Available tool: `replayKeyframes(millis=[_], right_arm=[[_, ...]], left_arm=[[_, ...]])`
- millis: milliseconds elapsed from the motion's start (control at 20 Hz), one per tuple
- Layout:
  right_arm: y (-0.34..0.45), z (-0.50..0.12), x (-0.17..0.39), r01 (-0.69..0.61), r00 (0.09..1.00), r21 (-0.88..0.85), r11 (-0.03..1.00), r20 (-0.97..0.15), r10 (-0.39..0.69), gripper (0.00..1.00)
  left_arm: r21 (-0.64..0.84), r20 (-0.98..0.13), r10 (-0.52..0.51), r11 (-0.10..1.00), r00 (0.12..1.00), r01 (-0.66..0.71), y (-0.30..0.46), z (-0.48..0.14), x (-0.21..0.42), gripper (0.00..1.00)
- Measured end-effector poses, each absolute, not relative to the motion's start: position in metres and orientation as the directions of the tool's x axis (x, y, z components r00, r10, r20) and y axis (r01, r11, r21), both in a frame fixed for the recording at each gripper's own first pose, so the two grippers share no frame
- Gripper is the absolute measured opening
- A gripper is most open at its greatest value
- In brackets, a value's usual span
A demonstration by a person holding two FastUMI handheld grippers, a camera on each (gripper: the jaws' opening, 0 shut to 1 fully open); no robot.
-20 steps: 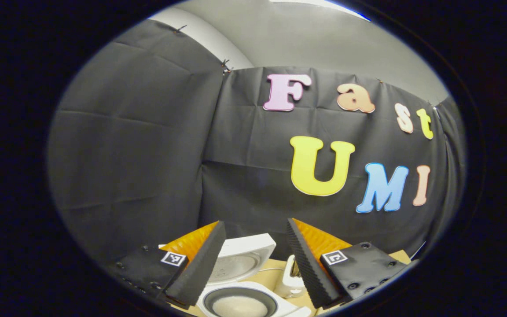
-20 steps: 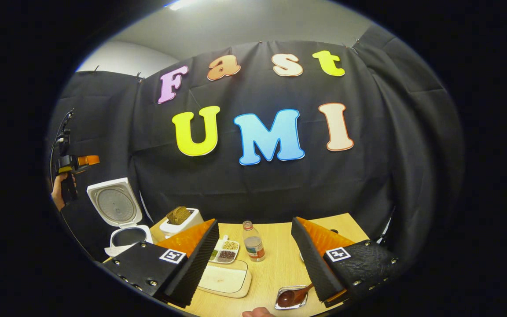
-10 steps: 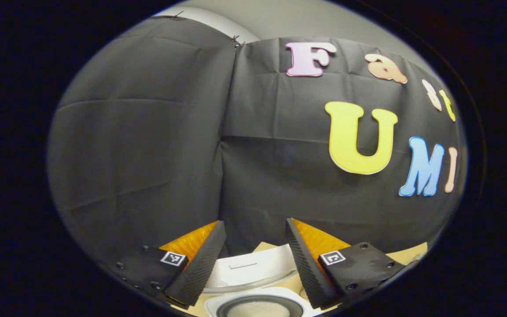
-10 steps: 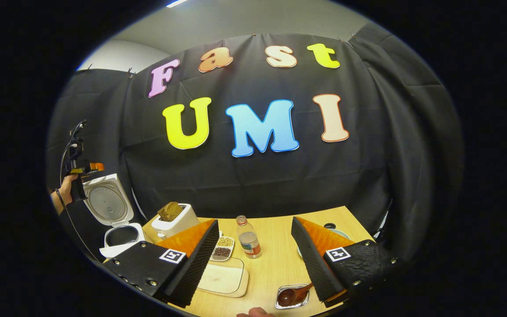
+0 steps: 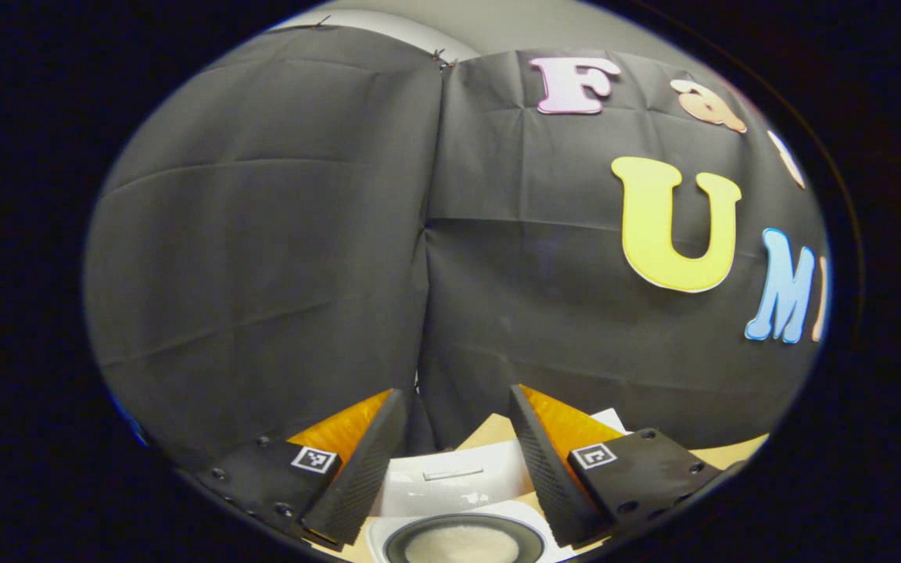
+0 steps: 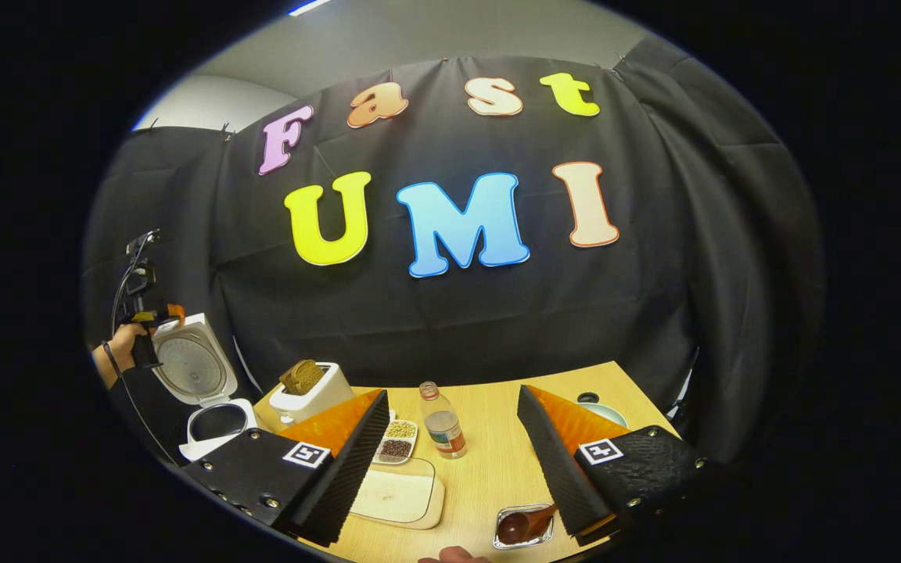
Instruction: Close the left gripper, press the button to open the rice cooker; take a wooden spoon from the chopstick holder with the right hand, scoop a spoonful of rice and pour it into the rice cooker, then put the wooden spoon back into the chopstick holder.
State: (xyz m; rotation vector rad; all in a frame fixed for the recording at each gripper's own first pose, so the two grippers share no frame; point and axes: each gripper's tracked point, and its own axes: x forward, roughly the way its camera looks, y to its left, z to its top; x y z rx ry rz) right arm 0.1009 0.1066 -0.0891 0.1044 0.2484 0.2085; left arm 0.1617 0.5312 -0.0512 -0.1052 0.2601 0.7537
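The white rice cooker (image 6: 212, 418) stands at the table's far left with its lid (image 6: 191, 366) raised. In the left gripper view the lid (image 5: 450, 477) sits between my fingers and the pot (image 5: 462, 543) below holds something pale. My left gripper (image 5: 454, 395) is open and holds nothing; in the right gripper view a hand holds it (image 6: 169, 314) by the lid's top edge. My right gripper (image 6: 452, 395) hangs open over the table. The wooden spoon (image 6: 519, 527) lies in a small metal holder (image 6: 544, 538) near the front, just left of my right finger. A shallow tray of rice (image 6: 400, 496) lies beside my left finger.
A toaster with bread (image 6: 306, 389), a small bottle (image 6: 443, 426) and a divided dish of beans (image 6: 396, 442) stand mid-table. A round lidded dish (image 6: 599, 410) sits at the right. A fingertip (image 6: 450, 557) shows at the front edge. Black cloth walls close the back and sides.
My left gripper has dropped and swung left, from above the raised lid down to its top edge. The right gripper has barely moved; the spoon stays in its holder.
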Motion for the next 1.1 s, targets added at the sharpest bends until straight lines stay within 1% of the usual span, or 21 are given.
replayKeyframes(millis=[50, 100, 150, 200, 250, 300, 450, 500, 550, 650, 700, 750, 800, 850, 950, 1050, 1100], right_arm=[[0.108, -0.087, 0.1, -0.199, 0.948, 0.127, 0.972, -0.227, 0.224, 0.99], [0.109, -0.083, 0.098, -0.207, 0.948, 0.13, 0.97, -0.217, 0.232, 1.0], [0.111, -0.08, 0.094, -0.218, 0.949, 0.136, 0.966, -0.203, 0.243, 1.0], [0.111, -0.075, 0.092, -0.225, 0.951, 0.143, 0.964, -0.185, 0.249, 1.0], [0.111, -0.07, 0.09, -0.232, 0.952, 0.149, 0.961, -0.168, 0.255, 1.0], [0.111, -0.068, 0.089, -0.235, 0.952, 0.152, 0.96, -0.162, 0.258, 1.0], [0.111, -0.068, 0.086, -0.242, 0.949, 0.154, 0.958, -0.169, 0.267, 0.99], [0.111, -0.066, 0.085, -0.244, 0.949, 0.156, 0.957, -0.166, 0.269, 0.99], [0.11, -0.066, 0.083, -0.242, 0.949, 0.154, 0.958, -0.166, 0.267, 0.99], [0.108, -0.07, 0.08, -0.243, 0.947, 0.146, 0.959, -0.177, 0.267, 0.99], [0.109, -0.072, 0.078, -0.248, 0.944, 0.145, 0.958, -0.187, 0.273, 0.99], [0.109, -0.073, 0.077, -0.253, 0.941, 0.144, 0.957, -0.193, 0.278, 0.99], [0.11, -0.072, 0.075, -0.256, 0.94, 0.144, 0.956, -0.194, 0.281, 0.99], [0.11, -0.07, 0.074, -0.258, 0.94, 0.143, 0.956, -0.192, 0.282, 0.99], [0.111, -0.068, 0.071, -0.264, 0.939, 0.135, 0.955, -0.189, 0.287, 0.99], [0.113, -0.068, 0.069, -0.274, 0.936, 0.125, 0.953, -0.191, 0.295, 0.99], [0.113, -0.067, 0.068, -0.278, 0.935, 0.118, 0.953, -0.192, 0.296, 0.99]], left_arm=[[0.0, -0.271, 0.659, 0.729, 0.702, -0.685, 0.526, -0.053, 0.155, 0.91], [-0.002, -0.271, 0.655, 0.732, 0.705, -0.681, 0.521, -0.054, 0.151, 0.9], [-0.005, -0.275, 0.651, 0.735, 0.707, -0.678, 0.515, -0.054, 0.146, 0.93], [-0.009, -0.277, 0.646, 0.739, 0.711, -0.674, 0.508, -0.054, 0.142, 0.89], [-0.009, -0.282, 0.642, 0.741, 0.713, -0.671, 0.498, -0.058, 0.138, 0.93], [-0.01, -0.282, 0.638, 0.745, 0.717, -0.667, 0.491, -0.061, 0.136, 0.89], [-0.011, -0.284, 0.631, 0.75, 0.722, -0.661, 0.469, -0.069, 0.122, 0.92], [-0.011, -0.284, 0.63, 0.752, 0.723, -0.659, 0.462, -0.073, 0.119, 0.89], [-0.01, -0.281, 0.632, 0.75, 0.722, -0.661, 0.454, -0.077, 0.116, 0.89], [0.013, -0.27, 0.645, 0.745, 0.715, -0.667, 0.441, -0.086, 0.109, 0.96], [0.019, -0.267, 0.647, 0.744, 0.714, -0.668, 0.434, -0.091, 0.106, 0.89], [0.011, -0.284, 0.639, 0.747, 0.715, -0.664, 0.426, -0.099, 0.105, 0.89], [-0.005, -0.309, 0.63, 0.748, 0.712, -0.664, 0.42, -0.11, 0.102, 0.93], [-0.015, -0.332, 0.625, 0.745, 0.707, -0.666, 0.416, -0.123, 0.097, 0.93], [0.01, -0.322, 0.63, 0.749, 0.707, -0.663, 0.407, -0.132, 0.093, 0.94], [0.026, -0.341, 0.613, 0.764, 0.712, -0.645, 0.396, -0.144, 0.091, 0.94], [0.015, -0.362, 0.603, 0.766, 0.711, -0.643, 0.391, -0.152, 0.089, 0.89]])
